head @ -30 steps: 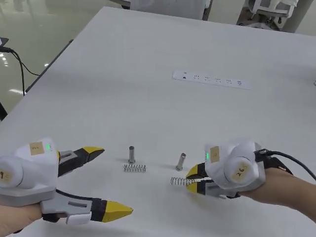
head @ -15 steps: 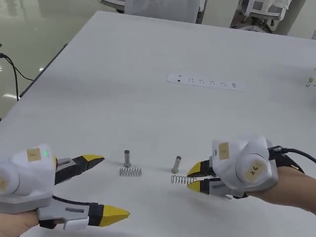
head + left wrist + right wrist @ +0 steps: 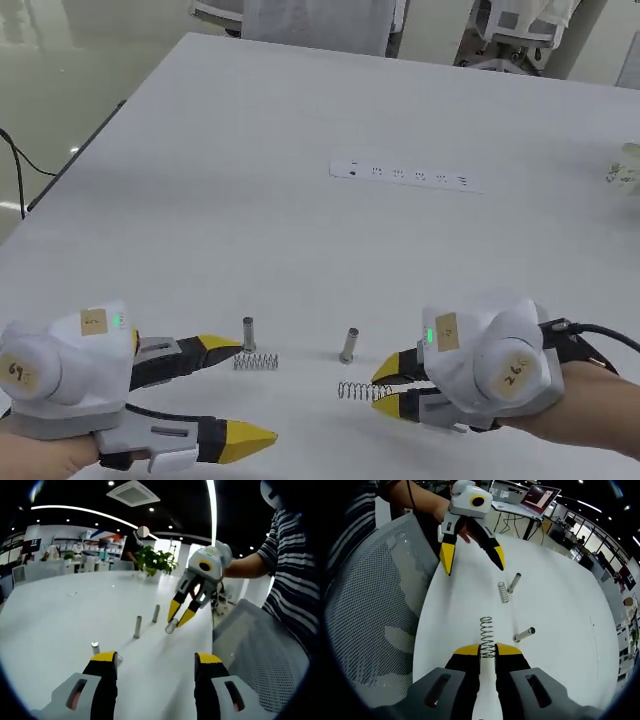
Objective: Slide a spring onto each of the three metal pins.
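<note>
Pinches one end of a spring (image 3: 358, 391) in the clenched right gripper (image 3: 384, 386), close to the table's (image 3: 300, 230) near edge, the coil's free end near a short upright metal pin (image 3: 349, 344). Holds the left gripper (image 3: 252, 390) spread wide and grasping nothing by the same edge, one yellow tip just beside a second upright pin (image 3: 248, 331) and a loose spring (image 3: 256, 361) lying flat at that pin's foot. Has a white power strip (image 3: 405, 176) lying well apart, toward the far edge.

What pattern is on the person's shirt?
Stripes, dark and light, across the shirt. It shows best in the left gripper view.
</note>
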### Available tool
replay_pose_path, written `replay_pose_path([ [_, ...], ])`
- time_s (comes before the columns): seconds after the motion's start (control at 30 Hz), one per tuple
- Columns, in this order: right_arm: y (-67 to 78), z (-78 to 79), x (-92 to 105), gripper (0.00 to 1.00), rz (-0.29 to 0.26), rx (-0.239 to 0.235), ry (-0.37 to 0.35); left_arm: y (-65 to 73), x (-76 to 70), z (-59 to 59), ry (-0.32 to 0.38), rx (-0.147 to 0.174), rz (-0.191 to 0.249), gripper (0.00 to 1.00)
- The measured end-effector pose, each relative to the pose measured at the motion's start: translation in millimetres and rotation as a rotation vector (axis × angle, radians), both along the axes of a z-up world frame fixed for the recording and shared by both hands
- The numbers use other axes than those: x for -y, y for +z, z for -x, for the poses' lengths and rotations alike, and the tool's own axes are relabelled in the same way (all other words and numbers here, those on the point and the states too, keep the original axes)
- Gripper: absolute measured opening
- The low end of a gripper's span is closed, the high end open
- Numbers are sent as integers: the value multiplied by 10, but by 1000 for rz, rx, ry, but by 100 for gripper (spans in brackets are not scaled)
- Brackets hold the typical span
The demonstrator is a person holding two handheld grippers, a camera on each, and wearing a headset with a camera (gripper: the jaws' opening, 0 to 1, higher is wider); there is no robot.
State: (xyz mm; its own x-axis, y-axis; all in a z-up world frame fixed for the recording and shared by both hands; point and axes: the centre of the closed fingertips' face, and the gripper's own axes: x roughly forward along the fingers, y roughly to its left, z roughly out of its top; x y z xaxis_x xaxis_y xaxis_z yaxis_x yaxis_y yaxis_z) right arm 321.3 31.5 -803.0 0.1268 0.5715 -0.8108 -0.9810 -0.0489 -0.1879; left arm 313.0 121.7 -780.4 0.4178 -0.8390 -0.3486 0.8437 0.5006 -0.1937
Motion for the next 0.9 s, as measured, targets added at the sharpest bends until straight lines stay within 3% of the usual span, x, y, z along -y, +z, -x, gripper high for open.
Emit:
replay_pose_path([
  [0.43, 41, 32, -48, 8, 7, 0, -2, -79, 378, 4, -125, 6, -26, 41],
  [0.9, 102, 104, -102, 8, -9, -7, 0, 29, 657, -52, -170, 25, 20, 27],
])
